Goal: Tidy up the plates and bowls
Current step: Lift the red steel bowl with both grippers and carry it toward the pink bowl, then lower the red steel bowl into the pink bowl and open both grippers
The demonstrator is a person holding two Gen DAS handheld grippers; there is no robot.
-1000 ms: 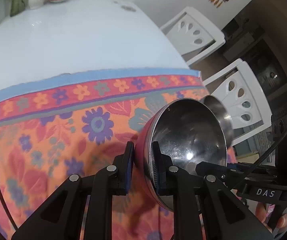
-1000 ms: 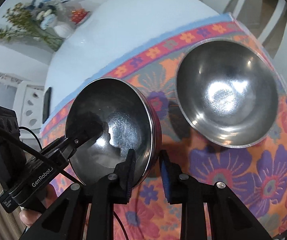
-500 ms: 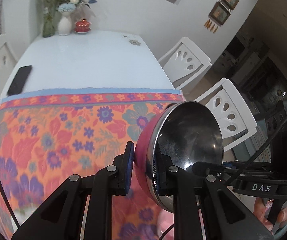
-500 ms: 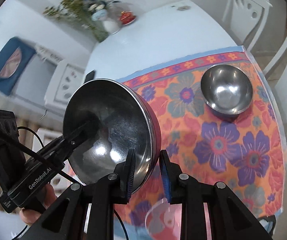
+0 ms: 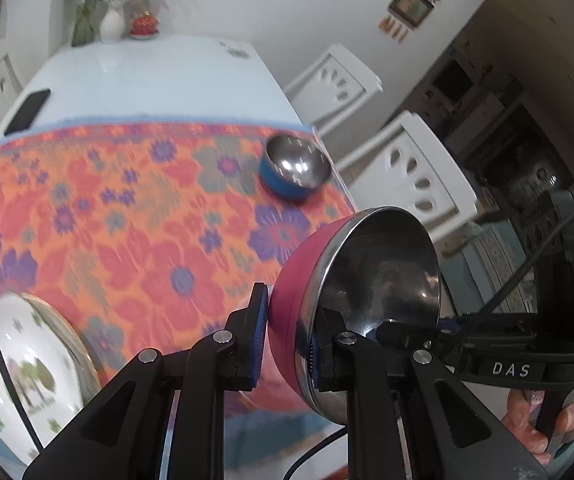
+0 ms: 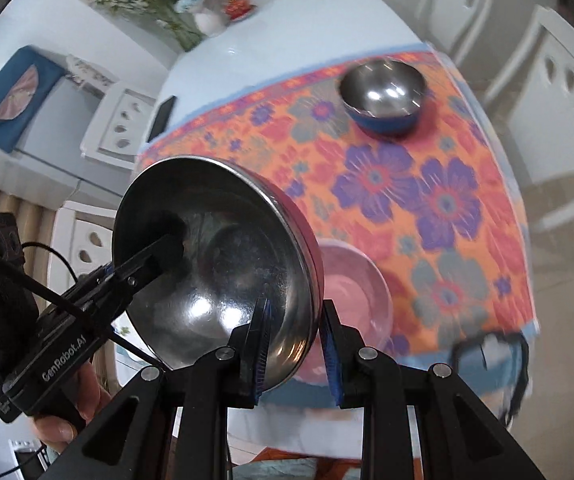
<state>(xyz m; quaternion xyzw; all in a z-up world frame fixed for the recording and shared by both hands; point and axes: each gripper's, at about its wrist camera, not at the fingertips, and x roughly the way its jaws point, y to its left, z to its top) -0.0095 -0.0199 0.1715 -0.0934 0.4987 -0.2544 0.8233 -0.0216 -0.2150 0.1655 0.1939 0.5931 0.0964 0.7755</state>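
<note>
Both grippers hold one steel bowl with a pink outside [image 5: 371, 280], tilted on edge, in the air over the near table edge. My left gripper [image 5: 287, 340] is shut on its rim. My right gripper [image 6: 295, 344] is shut on the opposite rim of the same bowl [image 6: 215, 264]. A blue steel bowl [image 5: 295, 172] stands at the far right corner of the flowered cloth [image 5: 135, 216], and shows in the right wrist view [image 6: 383, 96]. A pink bowl [image 6: 351, 284] sits below the held bowl. A white printed plate [image 5: 19, 360] lies near left.
The white table [image 5: 147, 76] carries a black phone [image 5: 27, 110], a flower vase [image 5: 111, 20] and a red pot [image 5: 145, 24] at the far end. White chairs [image 5: 407, 168] stand along the right side. A dark-rimmed blue thing [image 6: 487, 368] sits at the near right.
Both grippers have pulled the pink-sided bowl back and up toward the near table edge. The blue bowl now looks farther away, and the white plate and pink bowl have come into view.
</note>
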